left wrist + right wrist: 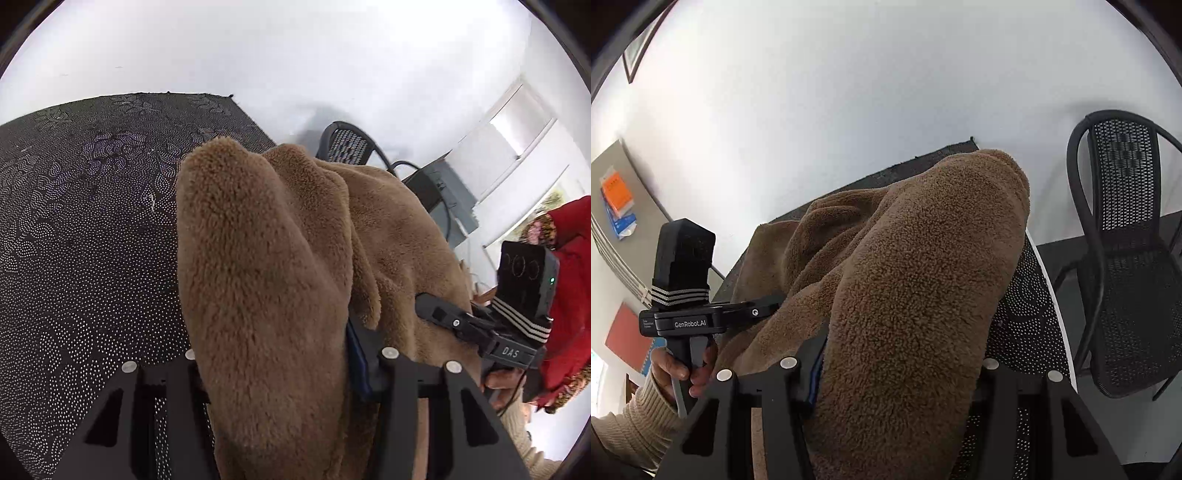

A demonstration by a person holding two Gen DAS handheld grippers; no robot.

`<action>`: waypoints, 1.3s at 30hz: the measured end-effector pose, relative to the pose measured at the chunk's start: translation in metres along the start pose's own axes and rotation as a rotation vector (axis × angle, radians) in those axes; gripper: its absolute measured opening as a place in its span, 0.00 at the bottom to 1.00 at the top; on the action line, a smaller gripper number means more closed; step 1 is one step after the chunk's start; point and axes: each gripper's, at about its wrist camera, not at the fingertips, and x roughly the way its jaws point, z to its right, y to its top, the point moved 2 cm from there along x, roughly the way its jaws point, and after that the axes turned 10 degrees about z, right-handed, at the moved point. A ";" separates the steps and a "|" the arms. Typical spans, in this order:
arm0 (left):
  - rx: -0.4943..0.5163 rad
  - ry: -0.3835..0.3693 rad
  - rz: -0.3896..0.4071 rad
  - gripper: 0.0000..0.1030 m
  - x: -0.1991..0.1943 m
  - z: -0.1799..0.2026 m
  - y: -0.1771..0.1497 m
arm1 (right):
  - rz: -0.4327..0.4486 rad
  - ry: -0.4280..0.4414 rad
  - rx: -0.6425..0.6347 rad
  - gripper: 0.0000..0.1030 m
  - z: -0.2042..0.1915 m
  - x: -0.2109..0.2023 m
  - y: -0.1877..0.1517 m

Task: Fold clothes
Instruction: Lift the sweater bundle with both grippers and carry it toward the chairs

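Observation:
A brown fleece garment [266, 258] is held up above a table with a black dotted cloth [81, 229]. My left gripper [280, 365] is shut on a thick fold of it; the fleece bulges up between the fingers and hides the tips. My right gripper [886, 369] is shut on another fold of the same garment [923, 266], tips hidden too. The right gripper also shows in the left wrist view [454, 321], gripping the fleece's right side. The left gripper shows in the right wrist view [753, 312] at the garment's left side.
A black mesh chair [1126, 229] stands to the right of the table, also in the left wrist view [347, 146]. A white wall is behind. A grey box with cables [443, 192] sits at the right. Shelves with orange and blue items [617, 199] are at the left.

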 end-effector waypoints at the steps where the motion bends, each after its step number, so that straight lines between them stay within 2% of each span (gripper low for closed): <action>1: 0.002 0.014 -0.003 0.54 0.003 -0.002 0.000 | -0.007 -0.001 0.008 0.53 -0.001 0.000 -0.004; 4: 0.009 0.055 -0.009 0.58 0.010 -0.006 -0.001 | -0.014 -0.006 0.027 0.58 0.006 -0.003 -0.012; 6: 0.025 0.075 -0.002 0.63 0.009 -0.004 -0.003 | -0.004 -0.029 0.014 0.67 0.045 -0.015 -0.002; 8: 0.046 0.100 0.007 0.67 0.011 0.001 0.003 | 0.014 -0.081 -0.019 0.74 0.052 -0.022 0.013; 10: 0.067 0.131 0.029 0.70 0.022 -0.003 0.023 | 0.057 -0.159 -0.070 0.76 0.049 -0.046 0.029; 15: 0.138 0.255 0.166 0.77 -0.018 0.006 0.030 | 0.282 -0.438 -0.296 0.77 0.021 -0.097 0.054; 18: 0.168 0.298 0.284 0.79 -0.060 0.022 0.039 | 0.395 -0.491 -0.313 0.81 -0.002 -0.126 0.061; 20: 0.212 0.316 0.343 0.81 -0.074 0.033 0.041 | 0.433 -0.521 -0.294 0.82 -0.014 -0.141 0.078; 22: 0.297 0.337 0.363 0.84 -0.082 0.049 0.034 | 0.479 -0.568 -0.289 0.82 -0.014 -0.168 0.084; 24: 0.379 0.353 0.349 0.86 -0.080 0.064 0.025 | 0.520 -0.611 -0.265 0.82 -0.007 -0.188 0.094; 26: 0.435 0.350 0.321 0.86 -0.075 0.073 0.011 | 0.516 -0.630 -0.203 0.82 0.012 -0.195 0.101; 28: 0.473 0.349 0.296 0.86 -0.066 0.078 -0.002 | 0.490 -0.639 -0.157 0.82 0.030 -0.186 0.099; 31: 0.492 0.365 0.264 0.86 -0.059 0.086 -0.013 | 0.445 -0.645 -0.165 0.82 0.040 -0.170 0.092; 33: 0.495 0.390 0.254 0.90 -0.057 0.091 -0.016 | 0.450 -0.648 -0.196 0.82 0.037 -0.166 0.087; 34: 0.495 0.407 0.256 0.93 -0.057 0.093 -0.017 | 0.459 -0.648 -0.207 0.82 0.035 -0.166 0.086; 35: 0.496 0.428 0.269 1.00 -0.059 0.096 -0.018 | 0.477 -0.644 -0.209 0.82 0.033 -0.172 0.086; 37: 0.500 0.469 0.309 1.00 -0.064 0.101 -0.020 | 0.533 -0.595 -0.178 0.82 0.027 -0.188 0.084; 39: 0.502 0.462 0.328 1.00 -0.066 0.107 -0.022 | 0.593 -0.531 -0.135 0.82 0.020 -0.204 0.081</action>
